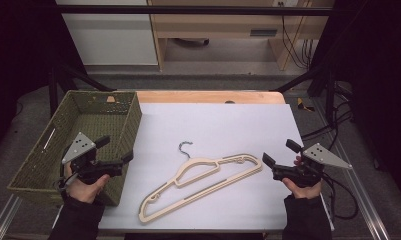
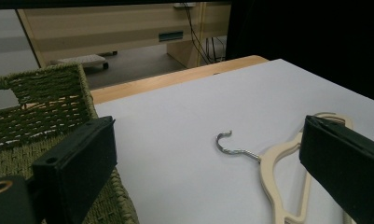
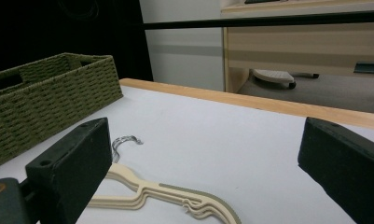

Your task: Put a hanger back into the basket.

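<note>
The left gripper [image 1: 117, 151] and the right gripper [image 1: 278, 154] both stand with their jaws wide apart and nothing between them, each held in a hand just above the table on either side of the hanger [image 1: 200, 181]. The table [image 1: 223, 125], covered with a white sheet, carries the hanger near its middle. The basket [image 1: 80, 137], woven and olive green, sits on the table's left edge, well to the left of the hanger; the left gripper hovers at the basket's near right corner, pointing toward the hanger. The hanger is cream-coloured and lies flat and slantwise, one end toward the near side of the table, the other toward the right gripper, which is just beside that end without touching it. Its small metal hook [image 1: 185, 148] points away from the person, toward the far side of the table, and lies on the sheet between the hanger's body and the basket. In the left gripper view the hook [image 2: 231, 145] shows between the two black jaws.
</note>
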`<state>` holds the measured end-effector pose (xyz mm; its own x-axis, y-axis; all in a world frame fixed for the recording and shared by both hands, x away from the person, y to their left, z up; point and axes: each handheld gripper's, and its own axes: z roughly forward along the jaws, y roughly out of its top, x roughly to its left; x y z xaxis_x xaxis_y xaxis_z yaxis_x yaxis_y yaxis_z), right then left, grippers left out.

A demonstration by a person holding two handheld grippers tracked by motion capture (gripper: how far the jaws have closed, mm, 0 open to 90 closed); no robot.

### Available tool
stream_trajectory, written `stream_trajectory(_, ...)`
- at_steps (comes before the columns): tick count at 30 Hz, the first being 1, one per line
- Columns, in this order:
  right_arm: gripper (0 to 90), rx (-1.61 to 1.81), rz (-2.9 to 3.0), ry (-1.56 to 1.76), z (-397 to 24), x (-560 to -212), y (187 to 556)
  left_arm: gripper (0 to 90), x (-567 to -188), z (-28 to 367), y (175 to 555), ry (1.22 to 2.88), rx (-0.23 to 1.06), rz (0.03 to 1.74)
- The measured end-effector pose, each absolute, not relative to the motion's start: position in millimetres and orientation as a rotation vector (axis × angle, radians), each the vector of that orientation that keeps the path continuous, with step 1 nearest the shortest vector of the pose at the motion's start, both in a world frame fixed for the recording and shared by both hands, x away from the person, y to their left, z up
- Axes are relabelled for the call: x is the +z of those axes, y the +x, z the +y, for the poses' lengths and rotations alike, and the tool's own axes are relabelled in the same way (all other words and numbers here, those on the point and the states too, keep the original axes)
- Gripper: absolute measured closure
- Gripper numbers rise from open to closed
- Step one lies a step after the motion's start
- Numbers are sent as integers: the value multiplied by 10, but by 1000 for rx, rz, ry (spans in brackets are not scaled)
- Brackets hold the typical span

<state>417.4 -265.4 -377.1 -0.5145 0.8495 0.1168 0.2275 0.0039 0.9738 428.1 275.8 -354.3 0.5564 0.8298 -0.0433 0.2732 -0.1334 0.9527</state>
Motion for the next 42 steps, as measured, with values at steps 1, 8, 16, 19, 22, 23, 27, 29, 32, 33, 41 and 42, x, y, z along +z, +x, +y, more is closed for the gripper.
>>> stream_trajectory(1, 35, 1546, 1760, 1117, -2642, -3771, 4178, 38, -3543, 2758, 4281, 1684, 627, 933)
stream_trajectory(8, 65, 1539, 1798, 1111, -2483, -3726, 4219, 41, -3560, 2808, 4263, 1700, 623, 921)
stream_trajectory(16, 81, 1492, 1882, 1084, -2139, -3655, 4341, 41, -3544, 2894, 4272, 1677, 630, 933)
stream_trajectory(19, 90, 1496, 1904, 1082, -2002, -3626, 4400, 41, -3543, 2909, 4268, 1673, 628, 937)
stream_trajectory(22, 99, 1500, 1922, 1083, -1848, -3624, 4471, 41, -3543, 2932, 4259, 1670, 632, 942)
stream_trajectory(23, 104, 1497, 1930, 1085, -1792, -3631, 4500, 41, -3542, 2938, 4256, 1667, 632, 943)
stream_trajectory(27, 131, 1489, 1962, 1096, -1625, -3668, 4595, 41, -3541, 2953, 4250, 1663, 636, 947)
stream_trajectory(29, 157, 1464, 2008, 1094, -1457, -3720, 4692, 41, -3548, 2954, 4250, 1668, 637, 947)
stream_trajectory(32, 173, 1438, 2048, 1099, -1291, -3778, 4787, 41, -3555, 2943, 4252, 1674, 639, 944)
stream_trajectory(33, 173, 1427, 2059, 1097, -1245, -3801, 4818, 41, -3555, 2943, 4252, 1674, 639, 944)
stream_trajectory(41, 206, 1402, 2105, 1114, -1032, -3901, 4986, 41, -3572, 2938, 4259, 1680, 641, 946)
stream_trajectory(42, 220, 1398, 2115, 1109, -975, -3920, 5025, 41, -3579, 2934, 4265, 1684, 638, 946)
